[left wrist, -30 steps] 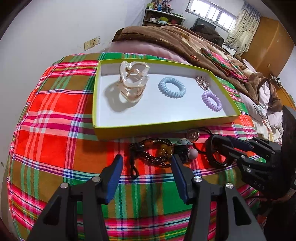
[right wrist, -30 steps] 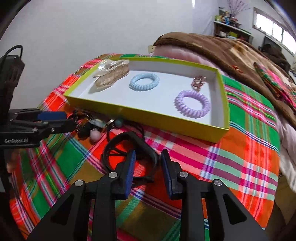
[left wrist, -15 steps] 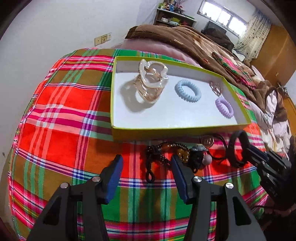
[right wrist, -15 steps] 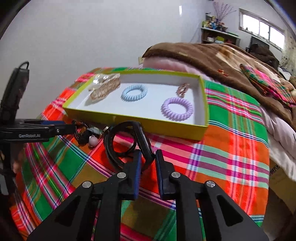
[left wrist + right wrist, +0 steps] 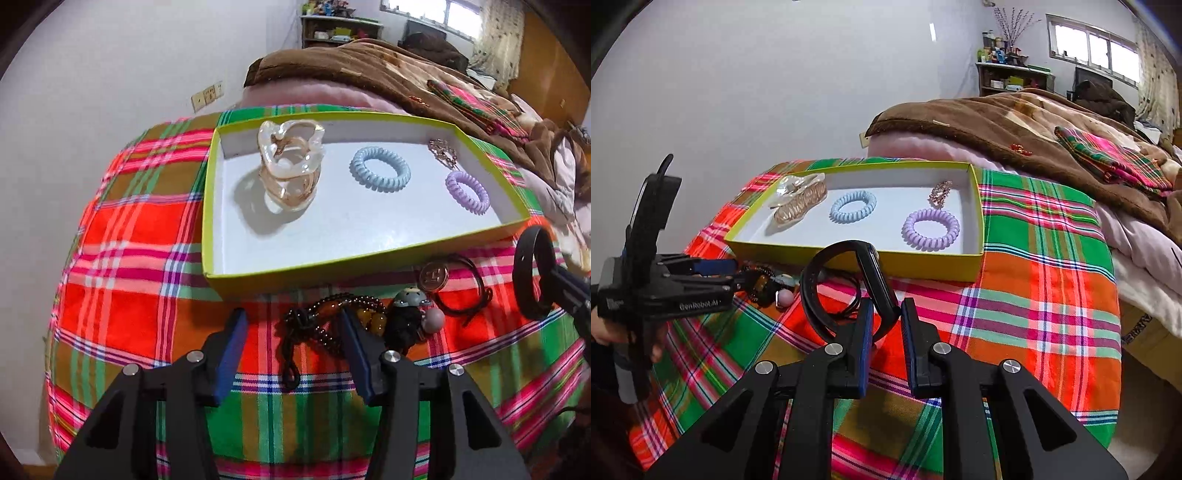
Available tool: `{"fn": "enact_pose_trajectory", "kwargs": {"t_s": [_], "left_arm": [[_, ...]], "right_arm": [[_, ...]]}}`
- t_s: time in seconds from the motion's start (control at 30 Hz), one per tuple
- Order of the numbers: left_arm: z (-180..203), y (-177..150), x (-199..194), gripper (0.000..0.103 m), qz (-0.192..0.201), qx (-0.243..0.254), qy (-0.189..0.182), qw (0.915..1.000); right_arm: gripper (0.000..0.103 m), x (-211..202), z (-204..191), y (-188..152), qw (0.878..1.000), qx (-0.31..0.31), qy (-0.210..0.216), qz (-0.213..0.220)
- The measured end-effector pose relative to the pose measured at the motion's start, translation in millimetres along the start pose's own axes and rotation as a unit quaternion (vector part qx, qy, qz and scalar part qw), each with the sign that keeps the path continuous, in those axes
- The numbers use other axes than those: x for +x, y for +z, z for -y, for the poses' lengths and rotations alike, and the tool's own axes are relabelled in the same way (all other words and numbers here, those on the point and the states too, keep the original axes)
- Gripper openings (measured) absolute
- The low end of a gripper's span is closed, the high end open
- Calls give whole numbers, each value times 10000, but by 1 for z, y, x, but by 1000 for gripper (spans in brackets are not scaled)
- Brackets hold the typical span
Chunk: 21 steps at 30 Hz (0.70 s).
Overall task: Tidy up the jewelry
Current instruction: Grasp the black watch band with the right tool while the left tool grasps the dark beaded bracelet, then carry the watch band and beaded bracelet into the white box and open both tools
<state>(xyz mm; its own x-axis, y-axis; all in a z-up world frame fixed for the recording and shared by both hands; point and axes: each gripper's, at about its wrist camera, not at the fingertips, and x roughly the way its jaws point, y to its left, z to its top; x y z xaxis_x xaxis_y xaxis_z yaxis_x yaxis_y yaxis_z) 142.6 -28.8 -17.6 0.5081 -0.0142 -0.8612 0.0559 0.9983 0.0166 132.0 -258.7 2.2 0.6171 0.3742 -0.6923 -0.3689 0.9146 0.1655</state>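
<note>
Carrying the black band (image 5: pixel 846 291) into the tray (image 5: pixel 849 254) is the step judged in hand, and it calls for a lift clear of the near wall before any forward travel. At far left of the right wrist view the left tongs (image 5: pixel 291 350) point down at the beads (image 5: pixel 332 314) on the plaid cloth (image 5: pixel 1052 295); their jaws are closing from about half open, with part of the bead string between them but the pads not yet on it. Right of the beads lie a small helmeted charm (image 5: pixel 408 310), a round button (image 5: pixel 433 276) and a thin black cord (image 5: pixel 467 291), crowded just below the tray wall. The right tongs (image 5: pixel 884 325) are narrowed onto the band's strap, the loop standing up and leaning left, off the cloth.

Inside the tray, from left: a clear claw clip (image 5: pixel 290 166), a blue coil tie (image 5: pixel 380 168), a small gold clip (image 5: pixel 443 153), a lilac coil tie (image 5: pixel 467 192). Bare floor shows along the near side and between the clip and the blue tie; that is the likeliest room. A release low over the floor should keep the springy loop from rolling. Right of the tray the cloth is free up to its edge.
</note>
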Motion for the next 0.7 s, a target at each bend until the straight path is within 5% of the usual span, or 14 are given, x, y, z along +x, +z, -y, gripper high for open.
{"fn": "enact_pose_trajectory", "kwargs": {"t_s": [0.07, 0.13, 0.33, 0.7], "left_arm": [[-1, 1, 0, 47, -3, 2, -15, 10000], [-3, 1, -2, 31, -7, 10, 12, 10000], [-11, -3, -5, 20, 32, -171, -100, 9998], [-24, -9, -17, 19, 176, -404, -387, 9983]], "right_arm": [[16, -1, 1, 0, 10000, 35, -7, 15], [16, -3, 1, 0, 10000, 68, -10, 41], [16, -6, 3, -1, 9998, 141, -53, 85], [16, -11, -3, -1, 9997, 181, -118, 129]]}}
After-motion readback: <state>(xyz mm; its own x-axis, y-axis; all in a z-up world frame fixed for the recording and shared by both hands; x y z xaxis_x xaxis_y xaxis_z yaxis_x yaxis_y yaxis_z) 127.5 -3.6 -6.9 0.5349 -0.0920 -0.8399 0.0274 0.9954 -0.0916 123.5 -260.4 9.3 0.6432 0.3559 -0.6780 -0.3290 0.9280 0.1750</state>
